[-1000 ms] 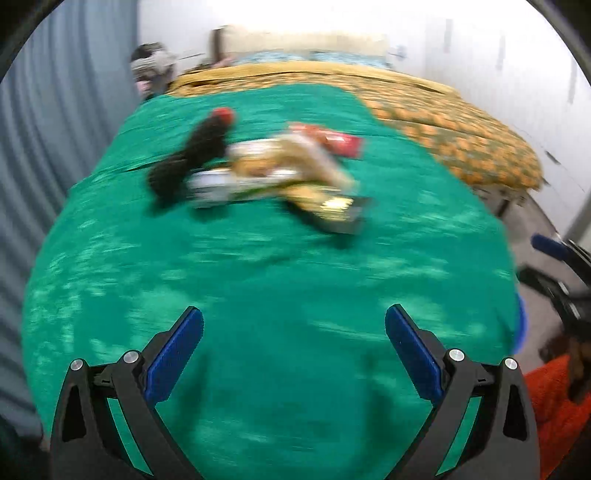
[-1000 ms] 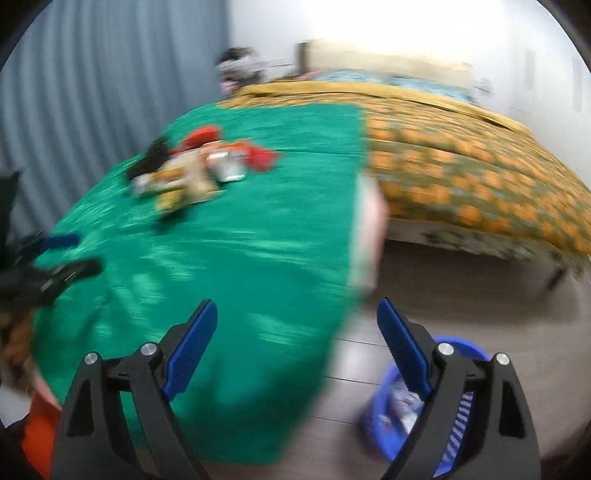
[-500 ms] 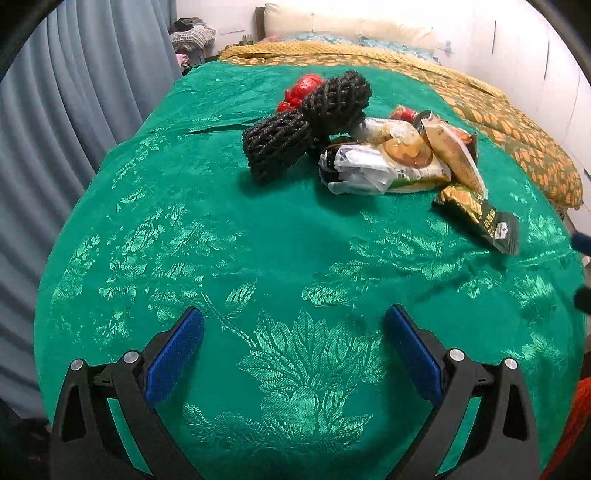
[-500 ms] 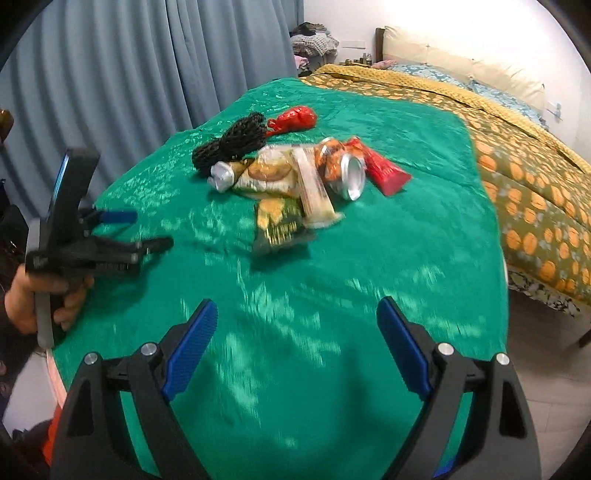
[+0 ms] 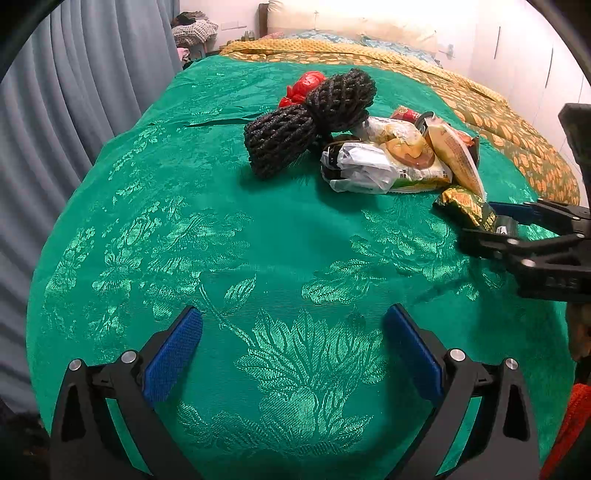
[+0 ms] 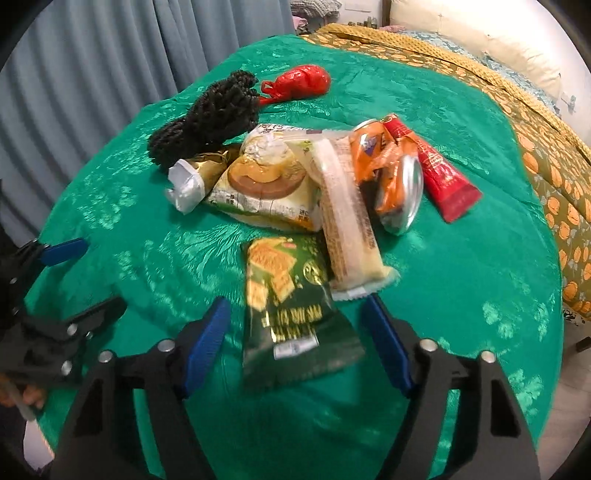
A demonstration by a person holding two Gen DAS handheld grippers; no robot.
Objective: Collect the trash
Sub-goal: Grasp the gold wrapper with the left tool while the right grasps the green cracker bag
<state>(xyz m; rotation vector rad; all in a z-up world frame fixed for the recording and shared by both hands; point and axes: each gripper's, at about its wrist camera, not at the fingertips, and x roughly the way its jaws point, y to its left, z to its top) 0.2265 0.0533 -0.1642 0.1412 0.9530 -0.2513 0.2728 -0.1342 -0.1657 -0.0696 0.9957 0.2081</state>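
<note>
A pile of trash lies on the green bedspread point(image 6: 461, 288): a black mesh bundle point(image 6: 210, 114), a red bag point(image 6: 299, 83), a round-cake packet point(image 6: 266, 184), a long pale wrapper point(image 6: 347, 221), a crushed orange can point(image 6: 391, 177) and a red tube wrapper point(image 6: 443, 173). Nearest lies a dark green cracker packet point(image 6: 284, 280). My right gripper point(image 6: 295, 314) straddles that packet's near end, jaws closing, with a gap at both pads. My left gripper point(image 5: 291, 317) is open over bare cloth, short of the black mesh bundle point(image 5: 306, 122). The right gripper point(image 5: 484, 221) shows at the right of the left wrist view.
Grey curtains point(image 5: 74, 110) hang along the left of the bed. An orange-patterned blanket point(image 6: 554, 177) covers the far right side, with pillows point(image 5: 351, 26) at the head. Pale floor point(image 6: 569, 424) shows past the right edge. The left gripper point(image 6: 92, 275) sits at the left in the right wrist view.
My right gripper swung from the bed's edge and a blue basket to the pile, and its jaws narrowed around the green packet. The left view went from blurred to steady, with the pile nearer.
</note>
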